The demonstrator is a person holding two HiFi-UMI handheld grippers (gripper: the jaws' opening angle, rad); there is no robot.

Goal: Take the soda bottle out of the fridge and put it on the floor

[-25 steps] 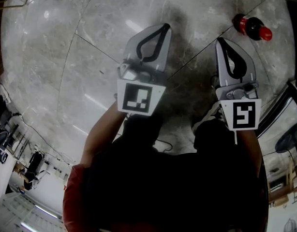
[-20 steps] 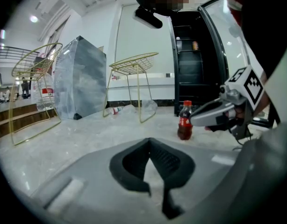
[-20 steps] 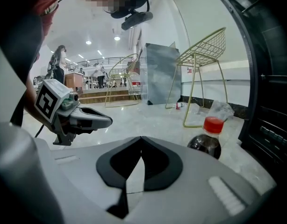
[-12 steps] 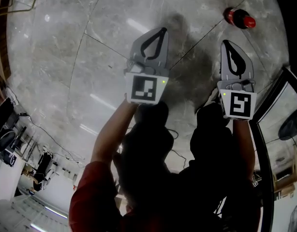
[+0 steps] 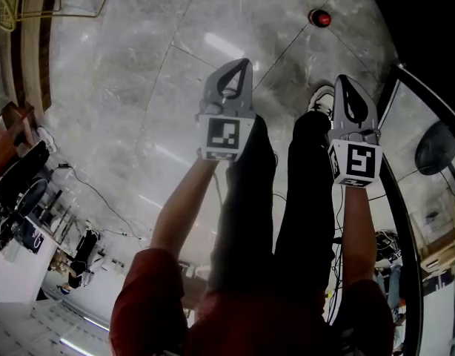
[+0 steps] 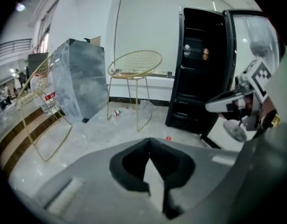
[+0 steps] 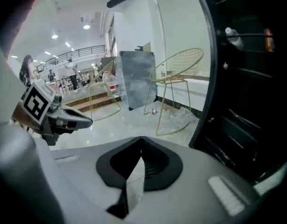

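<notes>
The bottle [image 5: 317, 18] is on the floor [image 5: 124, 87], out of the fridge [image 6: 199, 69], so the task looks done. It lies well ahead of both tongs and off to the right, near the foot of the open fridge. From the head view only its red cap and dark shoulders show, so its long axis seems to run straight up – standing, not lying. The right gripper [image 5: 351, 95] is the nearer of the two; the left gripper [image 5: 235, 73] is further off, across the person's legs.

Both pairs of jaws are pressed together with nothing between them, and both are held high, well apart from the bottle. If it had to be reached again, I judge the right one would go forward and far down.

The floor is polished grey stone in large slabs, glossy and hard. Around it is a bright hall – a wire chair [image 6: 134, 69], a plastic-wrapped block [image 6: 82, 78], white walls
</notes>
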